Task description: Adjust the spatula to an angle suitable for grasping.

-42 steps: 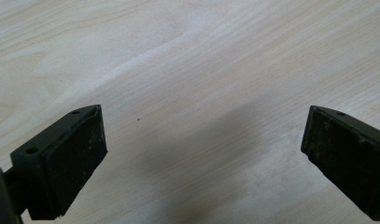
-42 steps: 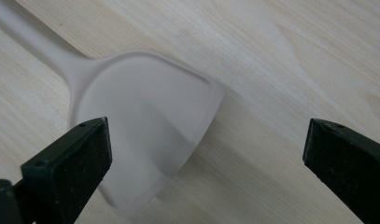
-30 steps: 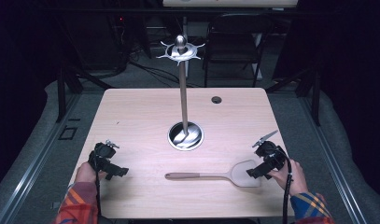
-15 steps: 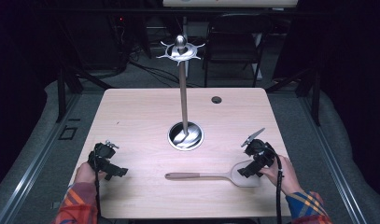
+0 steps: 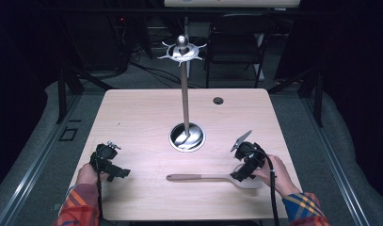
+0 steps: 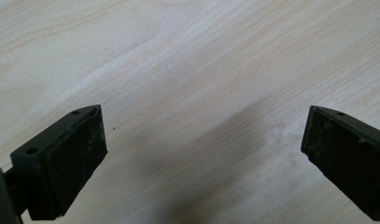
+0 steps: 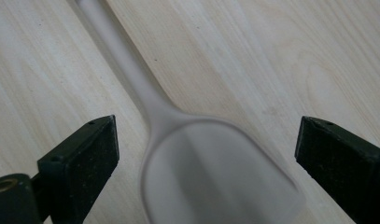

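Right tool (image 7: 206, 168) straddles the spatula (image 7: 215, 177); high view adds the stand (image 5: 184, 94).

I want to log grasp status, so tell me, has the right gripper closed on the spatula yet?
No. In the right gripper view the right gripper has its jaws spread wide on either side of the spatula, which lies flat on the table.

right gripper (image 5: 240, 176) now lower, directly over the spatula (image 5: 212, 178) blade
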Demonstrator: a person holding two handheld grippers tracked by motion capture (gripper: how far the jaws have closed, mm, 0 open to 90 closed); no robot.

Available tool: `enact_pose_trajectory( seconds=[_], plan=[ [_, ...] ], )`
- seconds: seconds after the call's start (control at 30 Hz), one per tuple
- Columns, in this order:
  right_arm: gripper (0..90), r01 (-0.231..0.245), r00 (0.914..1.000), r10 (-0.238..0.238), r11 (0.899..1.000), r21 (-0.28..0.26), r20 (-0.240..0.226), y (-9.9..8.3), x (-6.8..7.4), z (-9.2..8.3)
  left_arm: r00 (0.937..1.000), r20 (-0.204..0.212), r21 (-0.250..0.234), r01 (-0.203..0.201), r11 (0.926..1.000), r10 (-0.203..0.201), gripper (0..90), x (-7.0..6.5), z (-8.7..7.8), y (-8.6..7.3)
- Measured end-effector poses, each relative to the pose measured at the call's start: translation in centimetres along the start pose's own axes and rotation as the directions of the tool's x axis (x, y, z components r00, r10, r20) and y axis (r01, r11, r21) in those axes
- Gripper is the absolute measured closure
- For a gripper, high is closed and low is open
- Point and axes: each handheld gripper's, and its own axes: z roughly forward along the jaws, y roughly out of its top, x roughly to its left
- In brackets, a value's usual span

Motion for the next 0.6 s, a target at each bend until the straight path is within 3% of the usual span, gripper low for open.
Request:
enact_pose_trajectory(
  seconds=[0.47,0.6],
  plan=[
    [22.1,0.125,0.9909,-0.123,0.992,0.022,-0.054,2.5,2.2,1.7,0.9999,0.008,-0.012,-0.011,0.9999,0.011,0.0,-0.5,-0.1,0.2],
    [29.2,0.189,0.9811,-0.185,0.979,0.075,-0.057,3.5,3.0,2.6,1.0000,0.008,-0.010,-0.004,0.9999,0.004,0.0,-0.3,0.0,0.1]
  ],
)
